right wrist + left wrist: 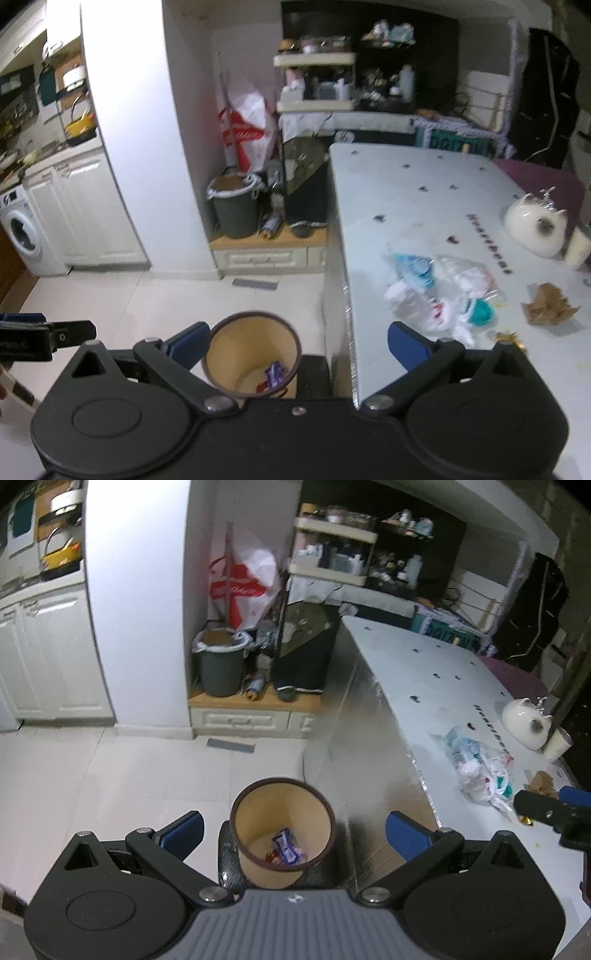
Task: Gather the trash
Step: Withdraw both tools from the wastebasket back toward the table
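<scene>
Down on the floor, a small tan bin (pixel 282 830) with a dark rim stands on a dark base just beside the silvery side of the white surface (pixel 436 686); a blue-and-white wrapper (pixel 287 847) and a scrap of red lie at its bottom. The left gripper (pixel 294 830) hangs above the bin with its jaws spread wide and nothing between the blue pads (pixel 184 829), so that the bin's mouth shows in the gap. The right gripper (pixel 298 347) is also spread wide and holds nothing; from its own camera the bin (pixel 251 358) sits near its left pad, and the edge of the surface (pixel 424 192) runs up between the two pads. On the surface lies a heap of crumpled clear and white plastic bags (pixel 439 291) with blue and teal bits inside, with a crumpled brown paper (pixel 550 304) near it to the right and a small gold scrap (pixel 508 338) closer to the camera. Farther back on the surface rests a white cat-shaped pot (pixel 533 227). Against the far wall, a grey bin (pixel 221 666) with a white liner stands on a low wooden ledge, with a red-and-white plastic bag (pixel 245 587) behind it.
</scene>
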Demonstrator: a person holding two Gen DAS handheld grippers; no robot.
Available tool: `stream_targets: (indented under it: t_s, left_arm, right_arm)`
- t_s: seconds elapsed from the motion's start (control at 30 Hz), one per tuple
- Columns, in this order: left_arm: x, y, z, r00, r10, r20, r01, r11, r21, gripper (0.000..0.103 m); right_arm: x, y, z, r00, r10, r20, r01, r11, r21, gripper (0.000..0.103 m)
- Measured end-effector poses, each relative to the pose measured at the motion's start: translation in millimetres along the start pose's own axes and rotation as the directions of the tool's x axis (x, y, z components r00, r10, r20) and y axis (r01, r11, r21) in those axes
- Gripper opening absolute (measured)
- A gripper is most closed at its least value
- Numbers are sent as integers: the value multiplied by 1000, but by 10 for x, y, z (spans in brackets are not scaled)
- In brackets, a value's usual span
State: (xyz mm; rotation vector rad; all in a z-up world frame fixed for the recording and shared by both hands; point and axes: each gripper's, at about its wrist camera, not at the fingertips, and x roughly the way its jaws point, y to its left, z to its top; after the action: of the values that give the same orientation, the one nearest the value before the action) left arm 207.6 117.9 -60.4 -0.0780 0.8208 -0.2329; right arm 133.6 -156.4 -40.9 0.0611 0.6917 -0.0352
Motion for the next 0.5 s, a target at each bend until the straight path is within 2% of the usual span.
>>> stream_targets:
  t_s: [0.2, 0.5]
  left_arm:
    - [65, -302, 102, 999, -42, 7, 41, 998, 46, 103]
    - [258, -1051, 95, 995, -96, 8, 96, 992, 79, 103]
  right_arm:
    - [-142, -301, 102, 998, -47, 51, 45, 998, 42, 103]
    - [-213, -1058, 43, 994, -107, 38, 104, 992, 70, 103]
